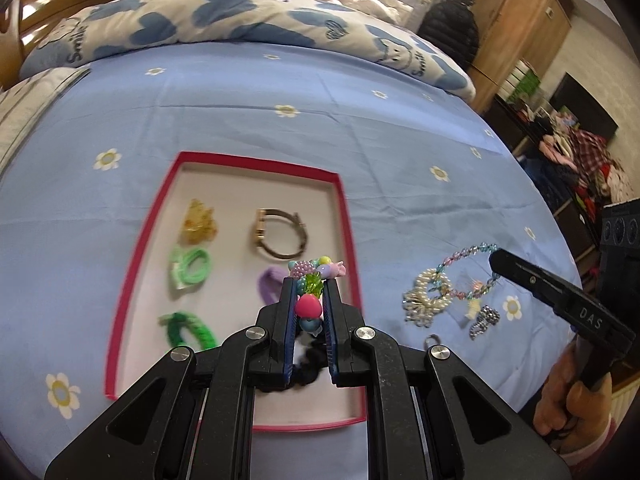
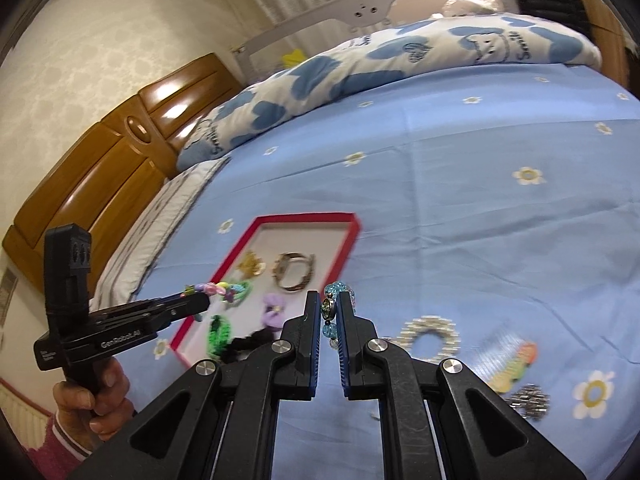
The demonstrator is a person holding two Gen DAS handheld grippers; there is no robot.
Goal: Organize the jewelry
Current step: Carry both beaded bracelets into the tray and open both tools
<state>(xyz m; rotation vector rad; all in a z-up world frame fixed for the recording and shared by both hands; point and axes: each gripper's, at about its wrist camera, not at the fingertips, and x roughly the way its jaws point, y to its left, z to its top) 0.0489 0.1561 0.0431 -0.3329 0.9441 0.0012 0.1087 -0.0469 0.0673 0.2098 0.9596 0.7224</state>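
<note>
A red-rimmed tray (image 1: 352,240) lies on the blue bed sheet. In it are a yellow clip (image 1: 198,222), a watch (image 1: 276,234), green hair ties (image 1: 190,268), a purple tie (image 1: 269,282) and a black scrunchie (image 1: 308,372). My left gripper (image 1: 310,292) is shut on a colourful bead bracelet (image 1: 310,306) and holds it over the tray's right side; it also shows in the right wrist view (image 2: 204,298). My right gripper (image 2: 329,304) is shut on a blue crystal bead bracelet (image 2: 330,316) that trails over the sheet (image 1: 472,256).
On the sheet right of the tray lie a pearl scrunchie (image 2: 430,336), a silver sparkly clip (image 2: 528,400) and an orange-green comb clip (image 2: 514,364). A folded quilt (image 1: 248,24) lies across the bed's far side. A wooden headboard (image 2: 104,184) is at the left.
</note>
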